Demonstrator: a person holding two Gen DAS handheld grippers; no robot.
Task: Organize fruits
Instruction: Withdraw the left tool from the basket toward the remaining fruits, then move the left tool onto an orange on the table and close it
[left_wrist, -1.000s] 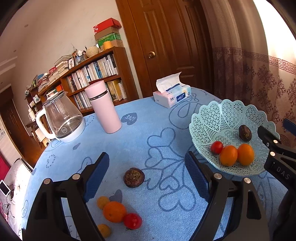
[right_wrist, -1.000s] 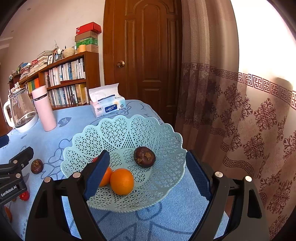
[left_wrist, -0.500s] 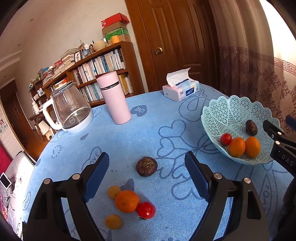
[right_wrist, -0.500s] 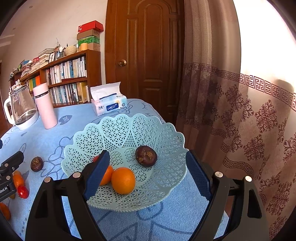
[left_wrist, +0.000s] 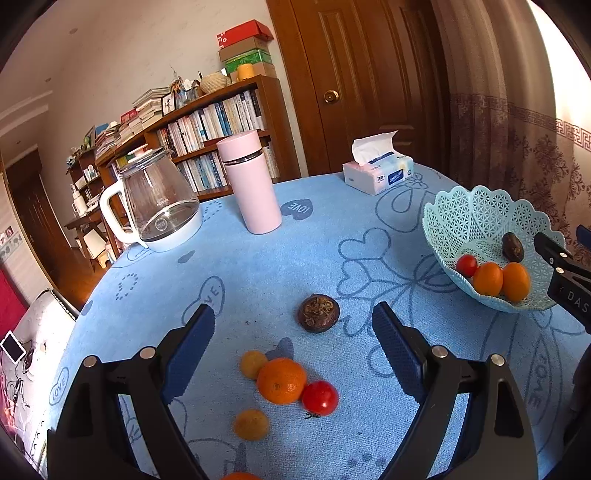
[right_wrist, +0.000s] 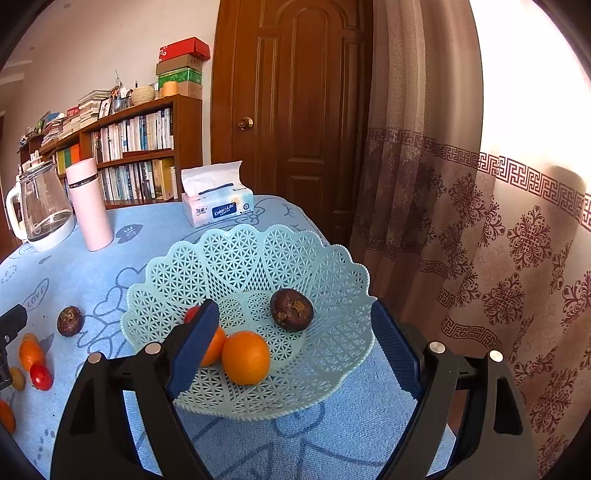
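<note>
Hovering over the loose fruit, the left gripper (left_wrist: 293, 332) has just opened wider, holding nothing; a dark mangosteen (left_wrist: 318, 313) lies between its fingers. The right gripper (right_wrist: 295, 332), wide and empty, frames the mint basket (right_wrist: 236, 254).

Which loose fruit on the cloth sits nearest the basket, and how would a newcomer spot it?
On the blue tablecloth, look between the mint lattice basket and the cluster of orange and red fruit. The dark brown fruit lies alone there: rough, wrinkled, the only dull one outside the basket.
</note>
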